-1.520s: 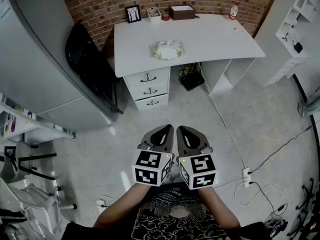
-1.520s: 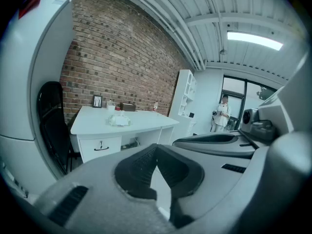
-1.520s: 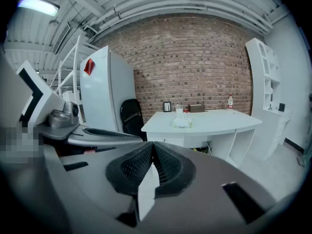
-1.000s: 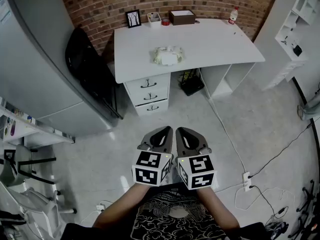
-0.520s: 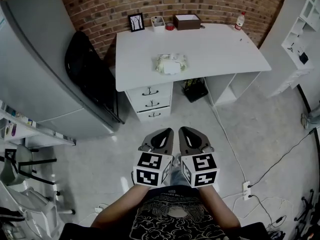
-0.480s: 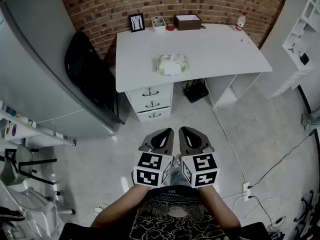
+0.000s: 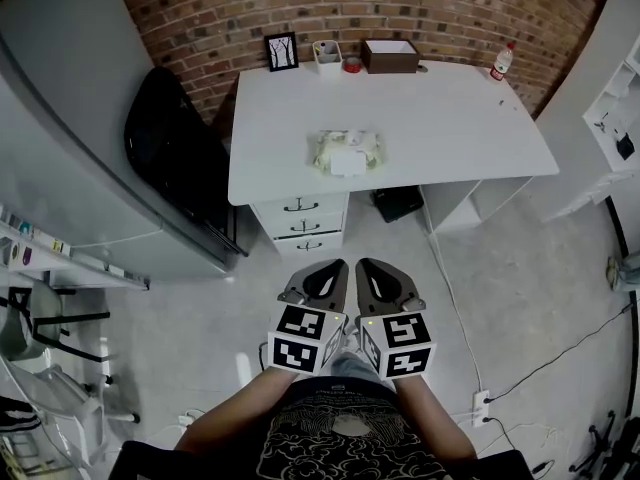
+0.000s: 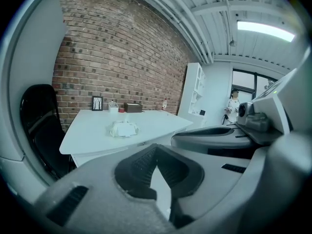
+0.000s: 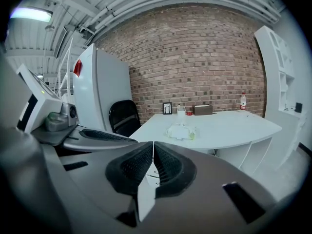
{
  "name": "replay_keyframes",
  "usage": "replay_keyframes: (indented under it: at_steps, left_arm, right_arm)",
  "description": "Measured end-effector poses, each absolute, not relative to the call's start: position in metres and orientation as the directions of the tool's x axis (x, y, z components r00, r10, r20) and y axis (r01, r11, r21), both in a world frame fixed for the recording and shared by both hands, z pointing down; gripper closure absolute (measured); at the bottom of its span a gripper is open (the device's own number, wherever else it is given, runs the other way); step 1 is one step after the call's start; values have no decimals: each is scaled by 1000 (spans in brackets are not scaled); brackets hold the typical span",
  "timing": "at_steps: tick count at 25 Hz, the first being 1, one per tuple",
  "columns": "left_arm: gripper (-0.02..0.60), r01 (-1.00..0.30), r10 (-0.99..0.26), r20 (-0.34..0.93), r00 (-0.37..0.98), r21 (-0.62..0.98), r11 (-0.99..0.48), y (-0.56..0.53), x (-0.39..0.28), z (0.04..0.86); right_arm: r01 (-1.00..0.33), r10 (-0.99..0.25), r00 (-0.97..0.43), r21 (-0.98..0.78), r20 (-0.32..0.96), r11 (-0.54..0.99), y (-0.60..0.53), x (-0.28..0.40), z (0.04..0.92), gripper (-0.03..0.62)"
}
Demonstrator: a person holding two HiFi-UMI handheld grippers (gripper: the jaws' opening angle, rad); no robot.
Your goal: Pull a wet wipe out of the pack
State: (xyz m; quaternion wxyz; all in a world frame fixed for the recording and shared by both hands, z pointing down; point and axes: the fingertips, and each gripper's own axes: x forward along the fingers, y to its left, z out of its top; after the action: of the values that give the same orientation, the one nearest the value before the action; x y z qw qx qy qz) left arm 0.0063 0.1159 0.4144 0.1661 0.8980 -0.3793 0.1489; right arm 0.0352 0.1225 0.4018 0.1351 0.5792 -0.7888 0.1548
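Left gripper [image 7: 335, 265] and right gripper [image 7: 364, 264]: grey two-jaw tongs with marker cubes, side by side over pale floor [image 7: 520, 268]; each pair of jaws together, nothing between. Crumpled pale-green wet wipe pack [image 7: 347, 153]: on white desk [image 7: 450, 118], 12 o'clock from both, well apart. Black chair [image 7: 175, 158]: 9 o'clock of desk.

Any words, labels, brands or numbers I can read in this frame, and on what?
No text is readable.
wet wipe pack: white label, print too small.
bottle: label too small.
picture frame: a drawing, no words visible.
left gripper and right gripper: square marker patterns only, no words.
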Motion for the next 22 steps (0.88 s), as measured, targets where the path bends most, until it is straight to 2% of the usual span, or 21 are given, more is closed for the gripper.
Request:
replay_keyframes:
  at_steps: [22]
  left_arm:
    - [569,-811,-694,433,576,197,-550,28,68,410]
  right_arm:
    - [-900,-807,-423,-84,411,429,38,92,392,576]
